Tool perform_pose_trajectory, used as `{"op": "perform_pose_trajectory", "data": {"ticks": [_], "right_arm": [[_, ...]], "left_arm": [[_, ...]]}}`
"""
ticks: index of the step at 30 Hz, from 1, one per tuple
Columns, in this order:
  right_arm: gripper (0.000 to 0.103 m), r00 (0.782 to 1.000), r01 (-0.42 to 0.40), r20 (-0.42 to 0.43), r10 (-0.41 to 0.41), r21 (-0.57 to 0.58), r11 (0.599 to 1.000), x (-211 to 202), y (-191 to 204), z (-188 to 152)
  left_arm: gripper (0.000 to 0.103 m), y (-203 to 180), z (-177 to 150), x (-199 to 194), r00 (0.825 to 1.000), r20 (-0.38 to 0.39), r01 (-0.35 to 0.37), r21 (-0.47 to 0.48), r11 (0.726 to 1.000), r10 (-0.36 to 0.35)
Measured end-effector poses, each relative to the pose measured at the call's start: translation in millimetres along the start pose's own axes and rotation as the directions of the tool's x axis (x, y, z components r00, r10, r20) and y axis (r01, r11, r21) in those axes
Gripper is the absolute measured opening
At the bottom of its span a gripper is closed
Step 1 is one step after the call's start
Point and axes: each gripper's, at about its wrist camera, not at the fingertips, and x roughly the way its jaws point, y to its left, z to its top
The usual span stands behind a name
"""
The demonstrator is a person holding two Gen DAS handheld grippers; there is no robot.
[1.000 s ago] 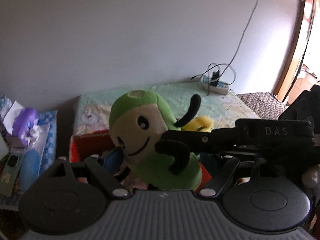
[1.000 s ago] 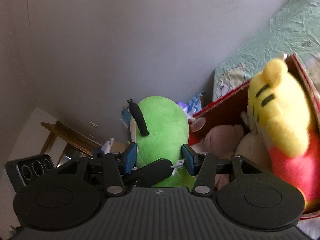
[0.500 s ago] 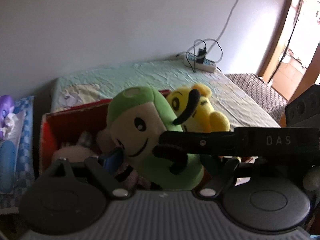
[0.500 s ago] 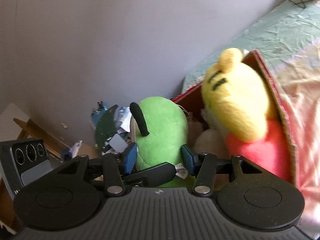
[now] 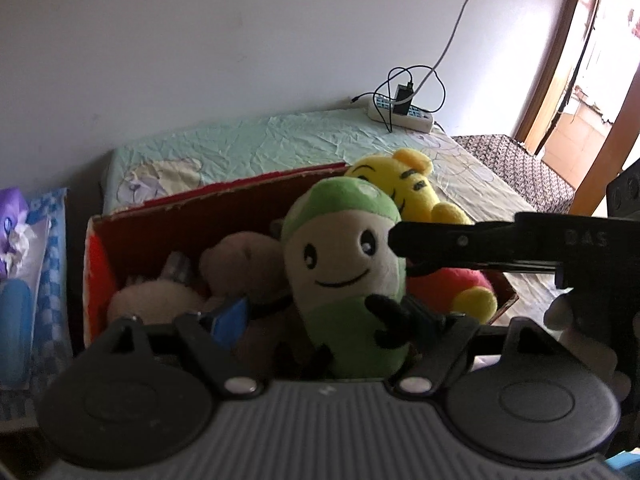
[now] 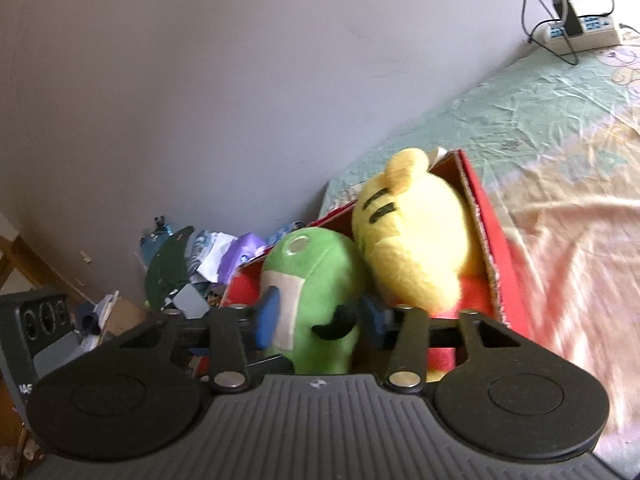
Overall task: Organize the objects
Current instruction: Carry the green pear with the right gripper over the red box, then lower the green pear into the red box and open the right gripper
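A green plush (image 5: 344, 264) with a smiling cream face stands upright at the near side of the red cardboard box (image 5: 224, 200), against the yellow bear (image 5: 404, 192). My right gripper (image 6: 320, 318) is closing on it, and both blue pads press its sides. One of the right gripper's black fingers (image 5: 460, 240) reaches in from the right to the plush's head. My left gripper (image 5: 332, 320) is open around the plush's lower body. Its left blue pad (image 5: 230, 320) stands apart from the plush, and its right finger is hidden behind it.
Brown and beige plush toys (image 5: 240, 264) fill the box's left half. The box sits on a bed with a green sheet (image 5: 260, 140); a power strip (image 5: 402, 118) with cables lies at its far end. Tissue packs (image 5: 20, 248) and clutter are on the left, a doorway on the right.
The green plush has come down from in front of the wall into the box beside the yellow bear and turned upright. The left pad no longer touches it.
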Motion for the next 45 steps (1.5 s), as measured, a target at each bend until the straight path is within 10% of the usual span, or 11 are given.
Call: {"op": "perform_pose_trajectory", "data": {"ticks": [23,45], "right_arm": [[0.042,0.997,0.069,-0.015,-0.071,-0.123,0.99,4.9,22.6,-2.6],[0.042,0.949,0.314,0.102,-0.298,-0.236,0.92,-44.2,45.6,-7.3]], "left_arm": [[0.091,-4.0,10.9,-3.6,0.997,-0.02,-0.076,-0.091,0.993,0.075],[0.092,-65.7,10.0,-18.2,0.938,-0.079,-0.341,-0.054,0.939,0.336]]}}
